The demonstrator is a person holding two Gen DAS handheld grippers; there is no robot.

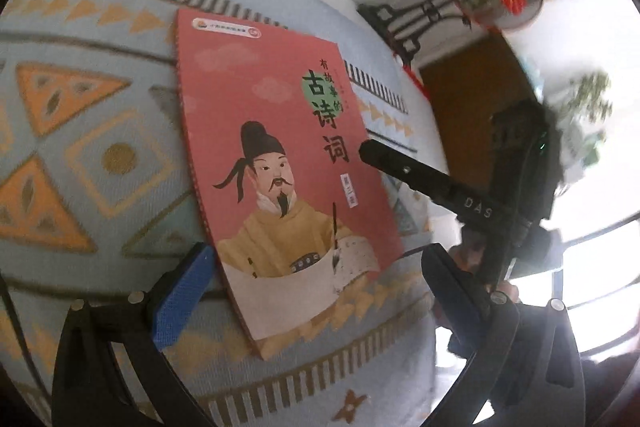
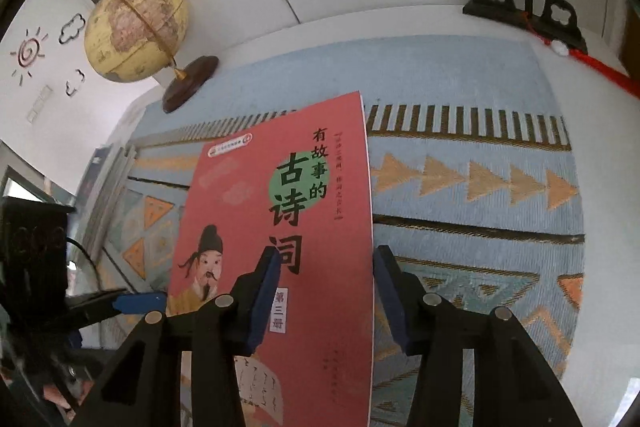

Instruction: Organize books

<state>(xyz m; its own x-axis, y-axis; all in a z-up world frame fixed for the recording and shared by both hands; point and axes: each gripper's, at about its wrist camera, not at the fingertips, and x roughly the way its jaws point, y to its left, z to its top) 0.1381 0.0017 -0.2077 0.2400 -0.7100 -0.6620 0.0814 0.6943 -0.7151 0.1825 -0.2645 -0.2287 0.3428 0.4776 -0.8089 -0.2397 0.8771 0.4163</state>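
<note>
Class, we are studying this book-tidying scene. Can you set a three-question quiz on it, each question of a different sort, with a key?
1. True or false: the red book lies flat on the patterned cloth.
2. In the right wrist view, what stands beyond the book's far left corner? A. a globe B. a lamp C. a vase
3. Fill in: in the right wrist view, the open right tongs straddle the book's ____ long edge.

Key: 1 true; 2 A; 3 right.

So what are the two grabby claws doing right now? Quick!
Left gripper: open, straddling the bottom of the red book, not squeezing it.
Right gripper: open, one finger over the cover, one past its right edge, holding nothing.
</note>
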